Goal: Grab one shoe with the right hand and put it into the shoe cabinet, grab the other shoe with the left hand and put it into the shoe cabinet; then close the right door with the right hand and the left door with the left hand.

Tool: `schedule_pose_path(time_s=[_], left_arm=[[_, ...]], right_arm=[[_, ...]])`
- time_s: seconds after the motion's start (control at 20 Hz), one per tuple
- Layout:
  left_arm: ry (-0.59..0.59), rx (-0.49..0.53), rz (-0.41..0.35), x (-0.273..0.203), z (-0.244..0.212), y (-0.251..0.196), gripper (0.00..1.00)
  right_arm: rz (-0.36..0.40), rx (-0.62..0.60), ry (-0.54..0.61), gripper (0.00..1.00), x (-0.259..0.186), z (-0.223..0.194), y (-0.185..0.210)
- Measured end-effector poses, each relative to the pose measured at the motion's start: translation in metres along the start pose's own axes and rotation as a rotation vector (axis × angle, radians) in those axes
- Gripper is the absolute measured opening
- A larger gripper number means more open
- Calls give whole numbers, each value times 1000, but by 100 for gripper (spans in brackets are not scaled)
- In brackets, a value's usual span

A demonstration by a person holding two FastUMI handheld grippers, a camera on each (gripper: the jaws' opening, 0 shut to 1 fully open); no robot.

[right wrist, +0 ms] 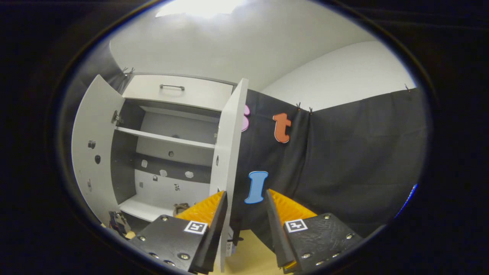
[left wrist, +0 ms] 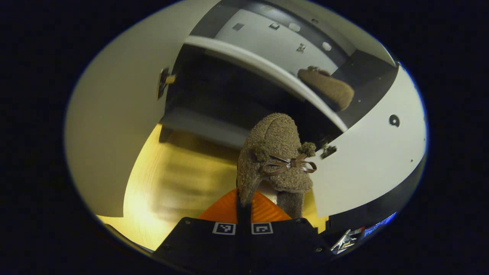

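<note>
While both white doors stand swung open, the tall white shoe cabinet with dark inner walls (right wrist: 168, 152) is seen in the right gripper view, its pale shelves (right wrist: 164, 138) bare on the upper level. One fuzzy brown slipper (left wrist: 327, 87) is seen lying on a white shelf (left wrist: 267, 72) inside, in the left gripper view. A second fuzzy brown slipper with a brown ribbon bow (left wrist: 277, 160) is pinched at its heel edge by the left gripper (left wrist: 243, 206), held above the yellow wooden floor (left wrist: 179, 179) before the lower compartment. The right gripper (right wrist: 246, 214) is spread apart, with the right door's edge (right wrist: 228, 152) between its fingers, untouched.
</note>
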State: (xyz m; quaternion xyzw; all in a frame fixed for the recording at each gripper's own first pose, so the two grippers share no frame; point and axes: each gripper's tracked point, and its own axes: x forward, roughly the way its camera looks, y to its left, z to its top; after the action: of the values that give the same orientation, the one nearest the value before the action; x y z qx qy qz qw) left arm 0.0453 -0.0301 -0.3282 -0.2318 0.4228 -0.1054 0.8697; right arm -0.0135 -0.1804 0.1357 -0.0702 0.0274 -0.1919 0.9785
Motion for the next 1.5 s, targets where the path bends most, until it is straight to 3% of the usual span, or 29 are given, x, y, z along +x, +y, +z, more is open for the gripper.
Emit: schedule_pose_path(time_s=[0.4, 0.6, 0.85, 1.05, 1.2, 1.5], left_arm=[[-229, 78, -99, -10, 124, -68, 0], [-301, 101, -100, 1, 186, -85, 4], [-364, 121, -57, 29, 248, -83, 1], [-333, 136, -5, 56, 257, -69, 4], [-339, 122, -11, 67, 262, -67, 0], [-342, 175, 68, 87, 272, -47, 0]], right_arm=[[-49, 26, 15, 56, 2, -12, -25], [-100, 39, 28, 59, -1, -20, -50], [-182, 55, 55, 59, -9, -35, -84], [-244, 81, 84, 59, -13, -50, -106], [-272, 91, 111, 59, -15, -61, -114], [-282, 90, 135, 59, -14, -73, -115]])
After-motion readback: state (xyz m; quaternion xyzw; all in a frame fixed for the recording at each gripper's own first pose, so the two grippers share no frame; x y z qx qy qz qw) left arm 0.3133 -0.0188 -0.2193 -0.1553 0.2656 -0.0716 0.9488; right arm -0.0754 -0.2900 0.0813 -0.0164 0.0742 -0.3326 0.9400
